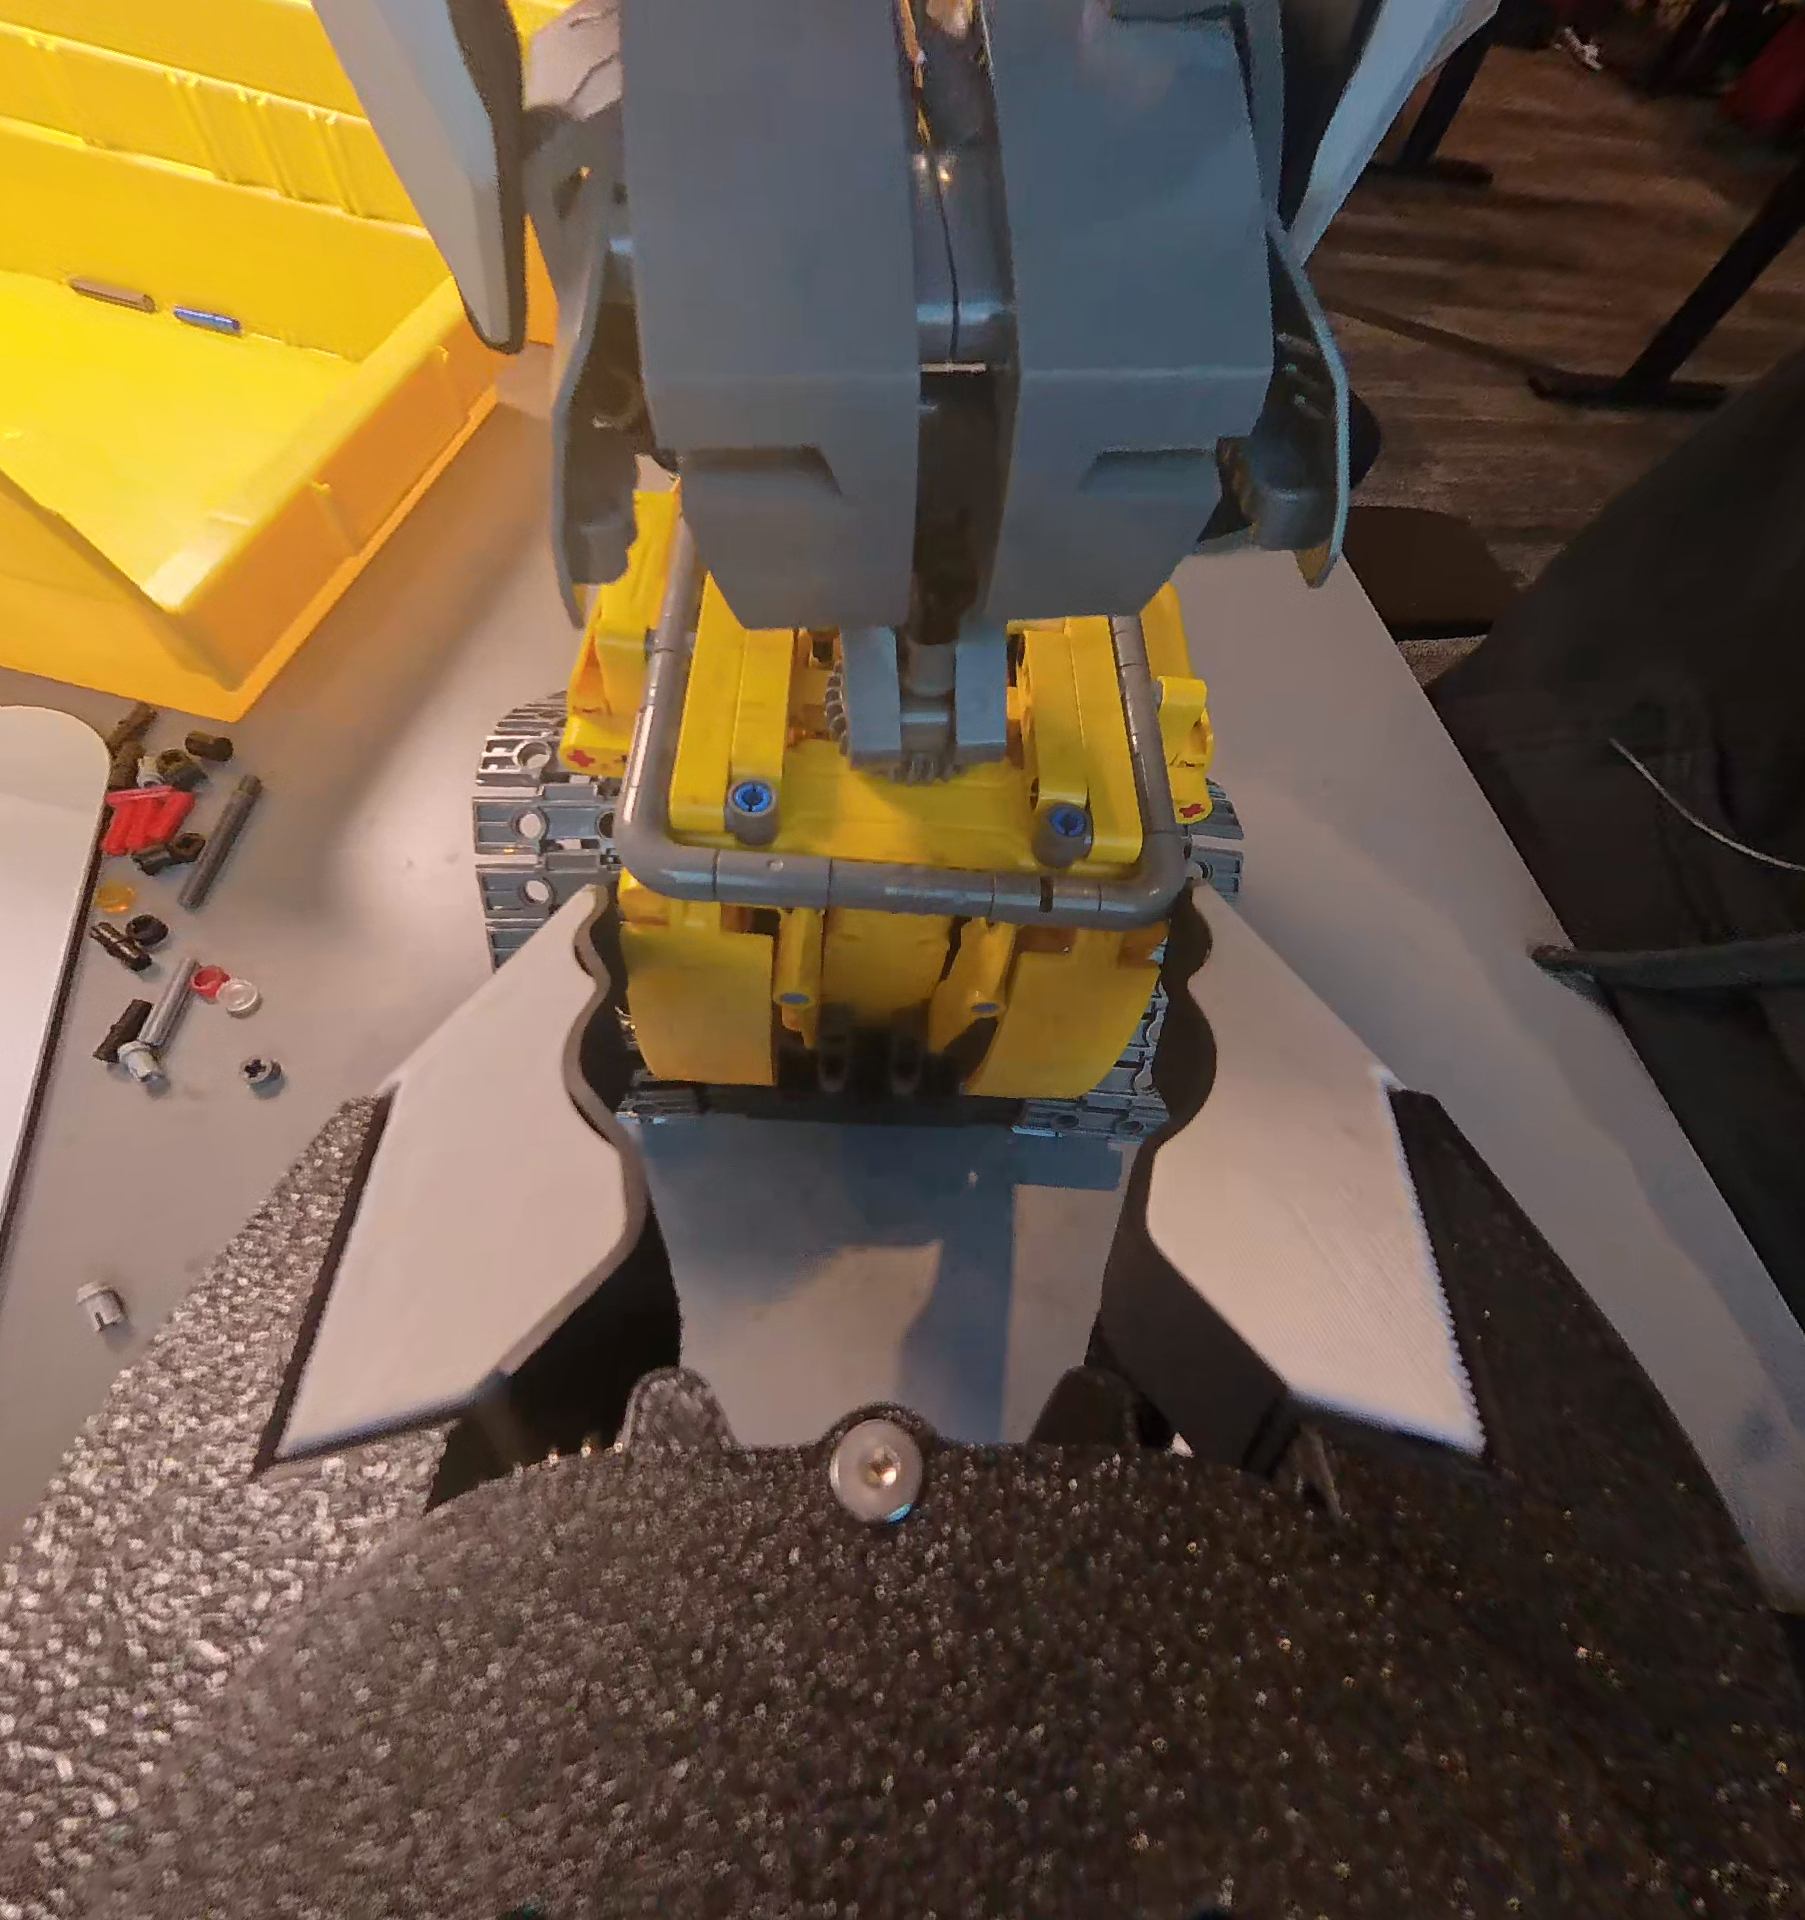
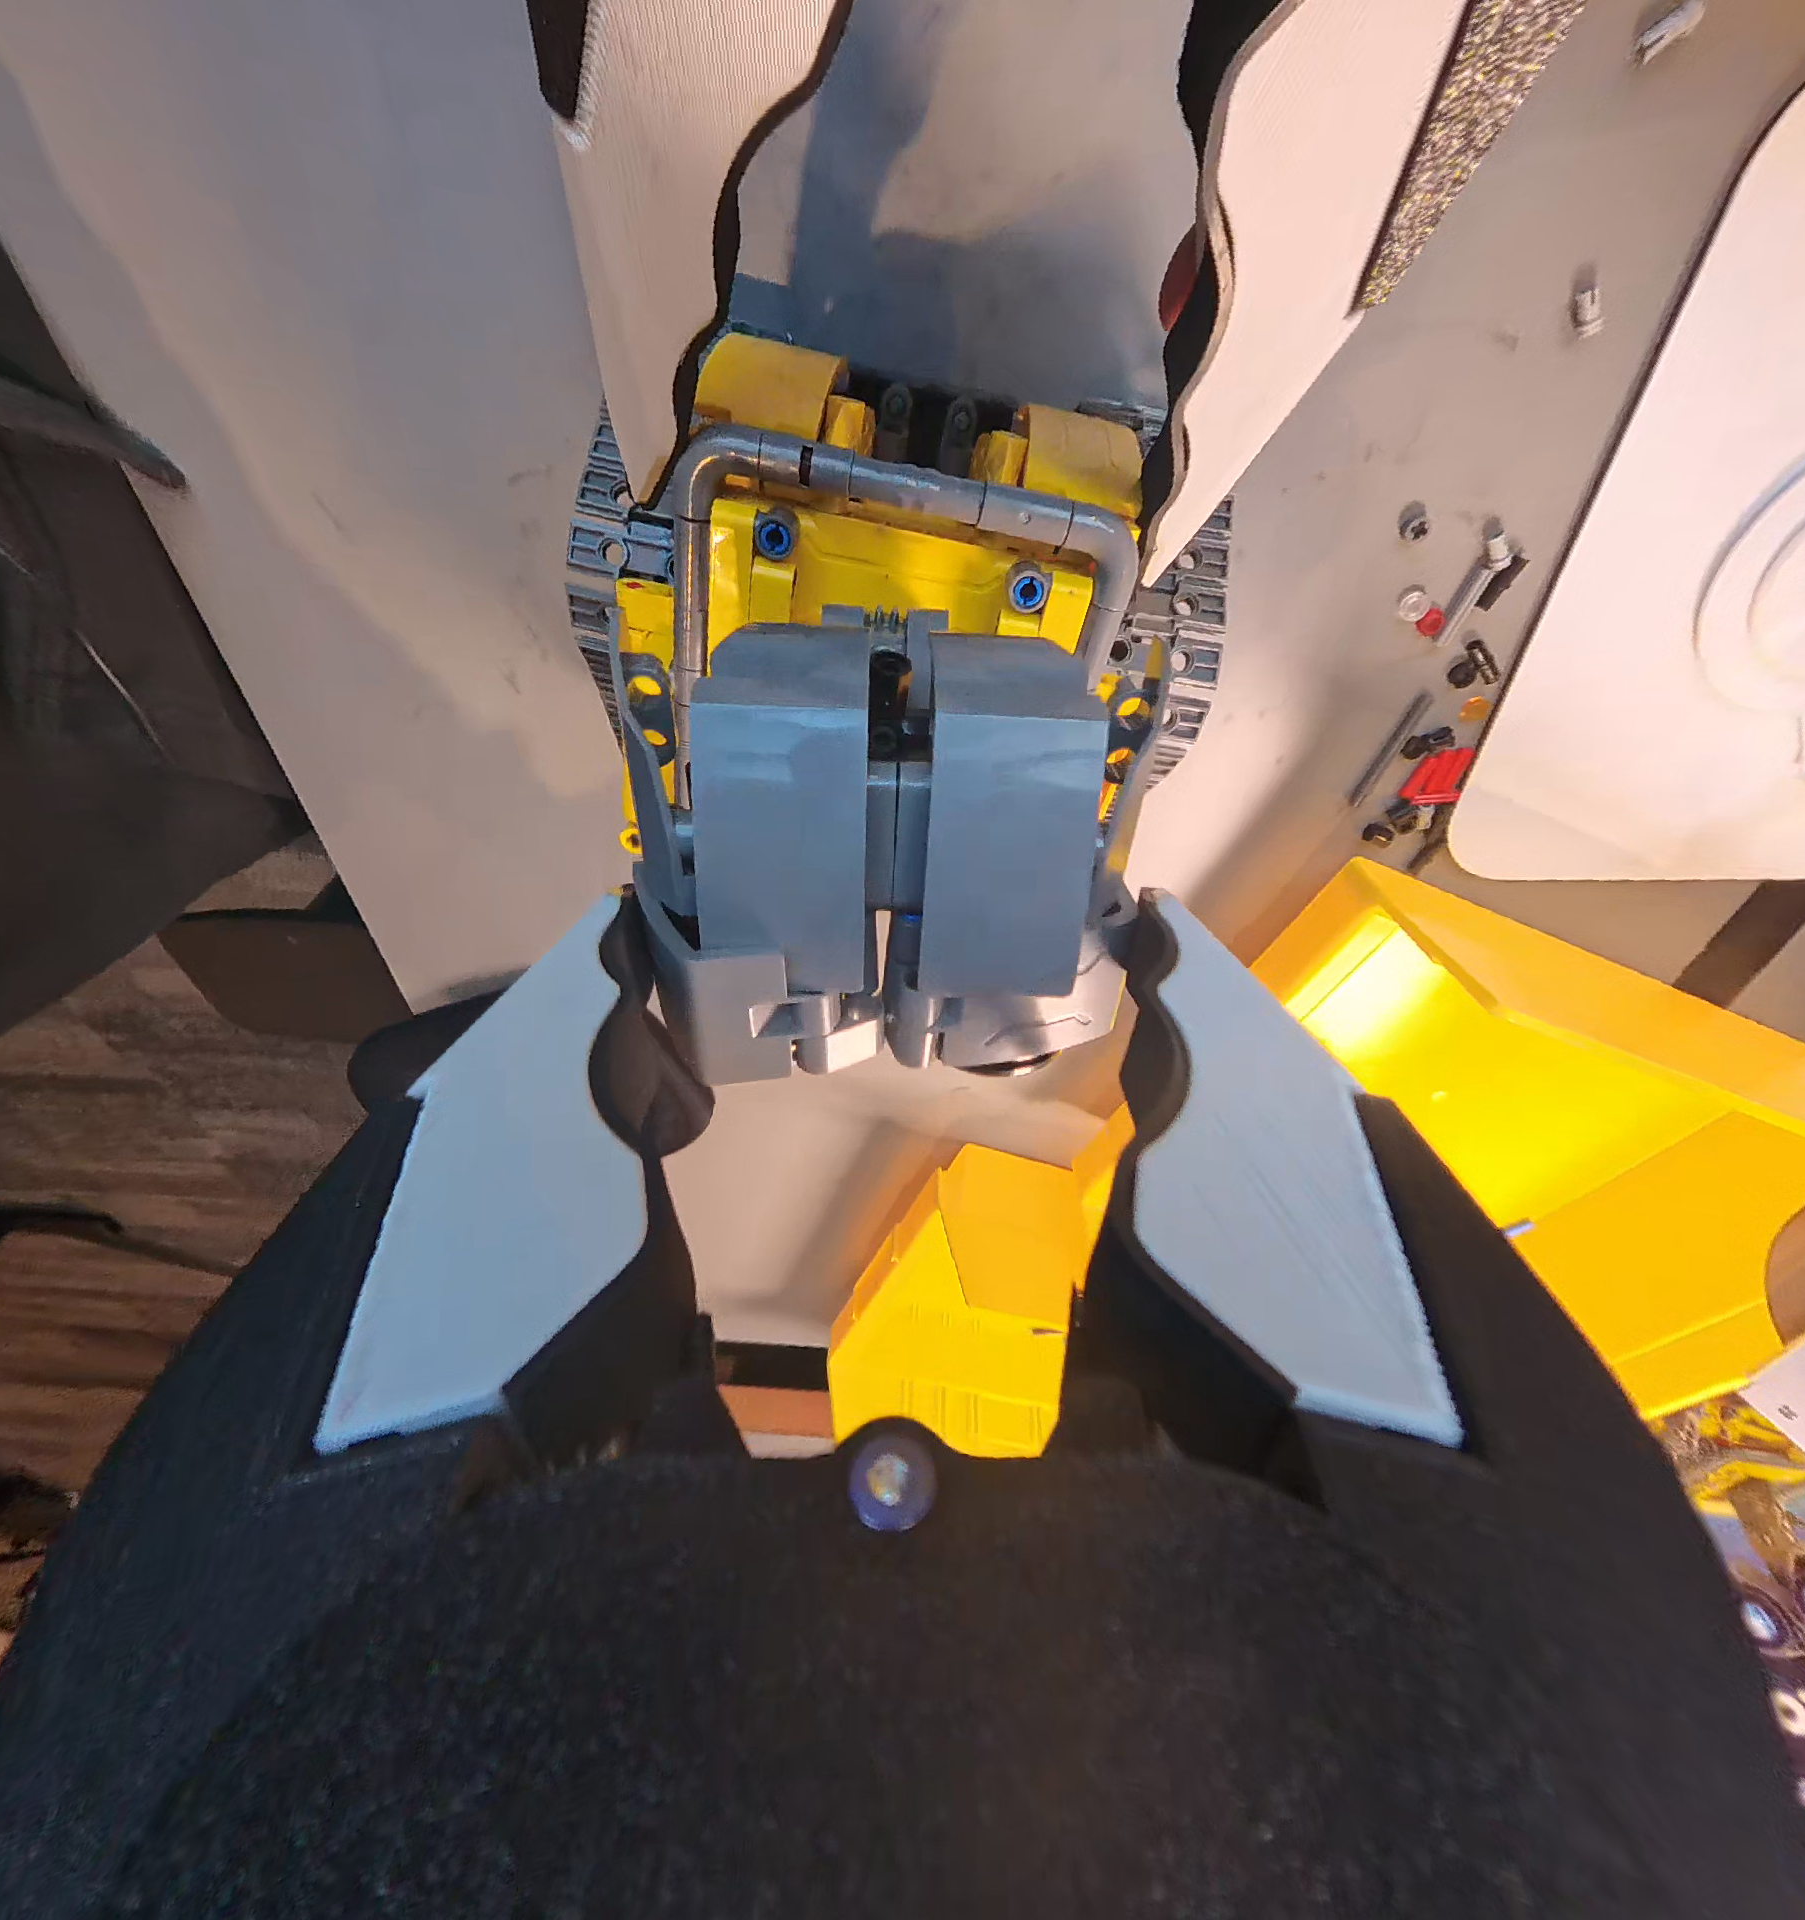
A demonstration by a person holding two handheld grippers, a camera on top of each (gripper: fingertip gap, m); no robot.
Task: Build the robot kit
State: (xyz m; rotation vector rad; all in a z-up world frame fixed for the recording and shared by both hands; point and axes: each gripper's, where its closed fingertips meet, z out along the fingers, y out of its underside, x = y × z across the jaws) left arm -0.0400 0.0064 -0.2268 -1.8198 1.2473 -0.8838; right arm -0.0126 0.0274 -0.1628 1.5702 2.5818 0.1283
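Note:
A yellow brick-built vehicle (image 1: 877, 821) on grey tracks (image 1: 534, 831) stands on the grey table (image 1: 1397, 831). It has a grey rail around its top and a big grey two-part block (image 1: 939, 312) rising from it. My left gripper (image 1: 893, 935) is closed on the yellow body, one fingertip against each side. My right gripper (image 2: 882, 925) is closed around the far end of the grey block (image 2: 877, 810). One of its fingers (image 1: 472, 156) shows at the top of the left wrist view. One left finger (image 2: 410, 416) shows in the right wrist view beyond the vehicle (image 2: 898, 561).
A yellow bin (image 1: 202, 447) stands left of the vehicle and also shows in the right wrist view (image 2: 1552, 1143). Several small loose parts (image 1: 171, 831) lie beside a white tray (image 1: 4, 935). A dark cloth (image 1: 1656, 831) lies off the table's right edge. A printed booklet (image 2: 1791, 1558) lies near the bin. The grippers' ends are close to 8 cm from one another.

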